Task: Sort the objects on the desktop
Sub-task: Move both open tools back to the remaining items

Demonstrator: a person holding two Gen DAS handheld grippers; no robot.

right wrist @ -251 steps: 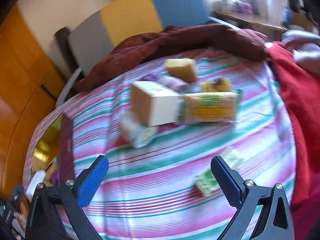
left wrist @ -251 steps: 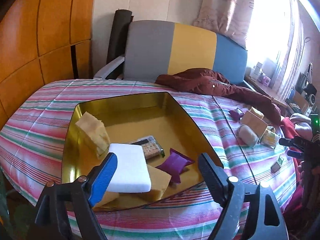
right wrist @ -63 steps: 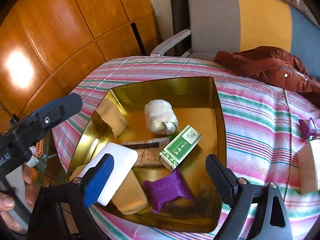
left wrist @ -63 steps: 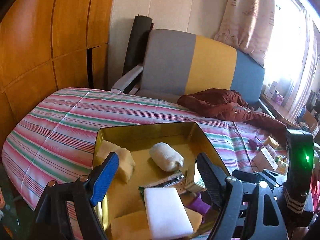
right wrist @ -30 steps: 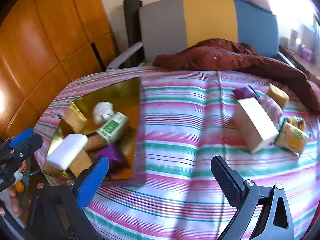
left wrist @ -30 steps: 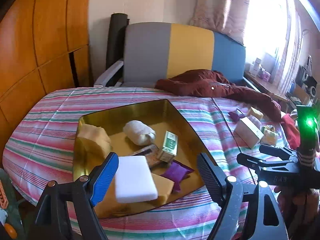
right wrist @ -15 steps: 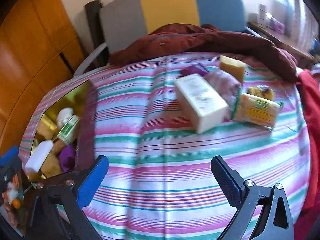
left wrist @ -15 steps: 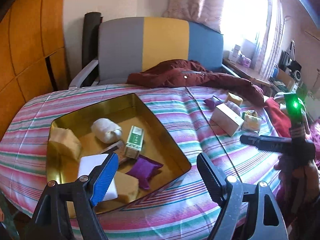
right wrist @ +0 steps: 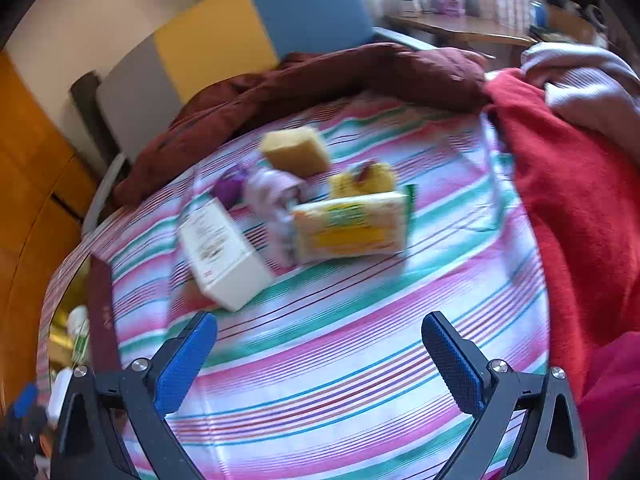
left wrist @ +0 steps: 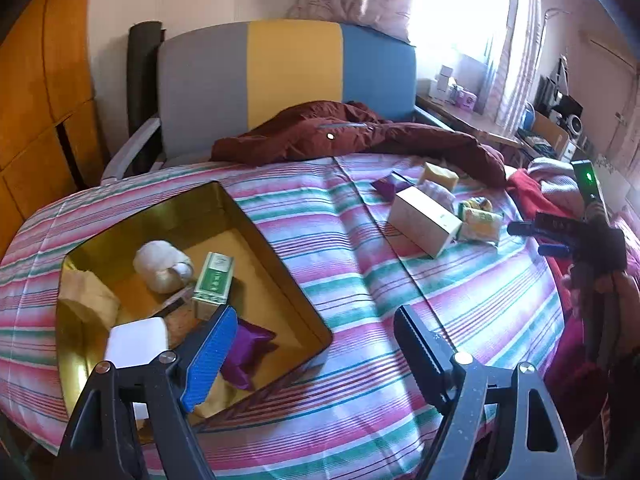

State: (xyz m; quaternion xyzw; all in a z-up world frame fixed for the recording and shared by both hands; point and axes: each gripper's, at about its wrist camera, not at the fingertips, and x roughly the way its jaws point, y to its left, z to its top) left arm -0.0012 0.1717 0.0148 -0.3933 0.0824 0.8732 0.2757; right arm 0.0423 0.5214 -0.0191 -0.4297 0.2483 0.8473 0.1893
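**Sorting partly done**

The gold tray (left wrist: 276, 256) near the bed's left edge already holds several items. A white box (right wrist: 220, 252), yellow packet (right wrist: 352, 226) and sponge (right wrist: 296, 152) remain toward the far right. Right gripper (right wrist: 320, 354) and left gripper (left wrist: 314, 354): jaws apart, empty.

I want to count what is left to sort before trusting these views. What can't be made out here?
- Print on the white box: right wrist view, motion blur.
- Pale wrapped item behind the yellow packet: blurred, partly covered.
- Near corner of the gold tray: left wrist view, hidden by the left gripper.
- Tray in the right wrist view: cut off at the left edge.
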